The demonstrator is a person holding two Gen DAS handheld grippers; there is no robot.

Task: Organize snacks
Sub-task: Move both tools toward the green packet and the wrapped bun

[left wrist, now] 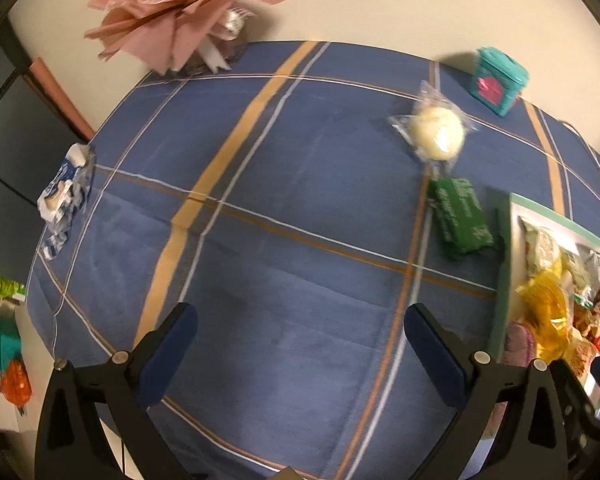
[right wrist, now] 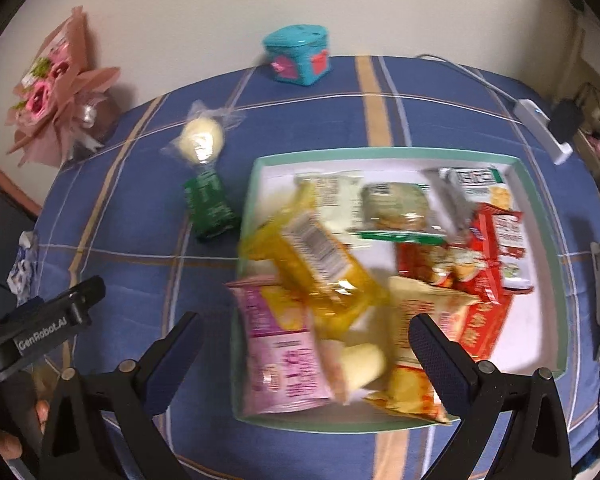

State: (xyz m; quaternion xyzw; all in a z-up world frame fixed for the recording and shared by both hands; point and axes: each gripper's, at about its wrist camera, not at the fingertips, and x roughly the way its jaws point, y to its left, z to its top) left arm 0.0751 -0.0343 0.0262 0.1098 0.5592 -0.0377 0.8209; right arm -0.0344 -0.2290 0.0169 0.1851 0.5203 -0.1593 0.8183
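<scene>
Both claws, left claw (left wrist: 300,356) and right claw (right wrist: 306,360), are spread and empty. The bun (left wrist: 436,132) near the tabletop's far edge could squash if pinched hard.

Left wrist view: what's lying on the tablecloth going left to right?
Crumpled blue-and-white wrapper → pink bouquet → round pale snack in clear wrap → green packet → teal tin → snack tray.

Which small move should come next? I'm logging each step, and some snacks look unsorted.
Probably carry the open left tool forward and right to the green packet. It lies on the blue cloth just outside the tray, nearer than the wrapped round bun behind it. The right tool is also open, hovering over the full tray.
</scene>
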